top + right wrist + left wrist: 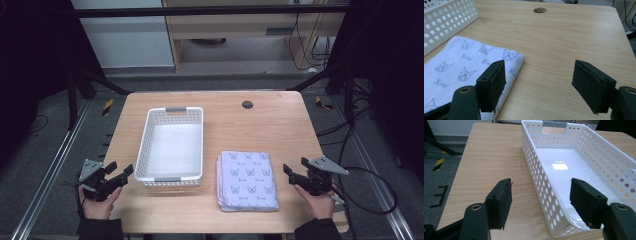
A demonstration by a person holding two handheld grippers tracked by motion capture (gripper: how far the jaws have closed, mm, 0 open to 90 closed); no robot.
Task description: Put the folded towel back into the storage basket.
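Grippers at rest beside a folded towel and a white basket.

You held the left gripper (119, 174) at the near left corner of the wooden table (260, 125), its jaws spread wide with nothing between them; in the left gripper view they framed the near left wall of the perforated white plastic basket (537, 178) without touching it. You held the right gripper (296, 169) at the table's near right edge, jaws likewise spread and empty, just beside the folded lilac towel (248, 181) printed with small cartoon faces. That towel lay flat on the table between the basket and your right hand (320, 202), near the front edge. A dark round grommet (247, 104) sat farther back.
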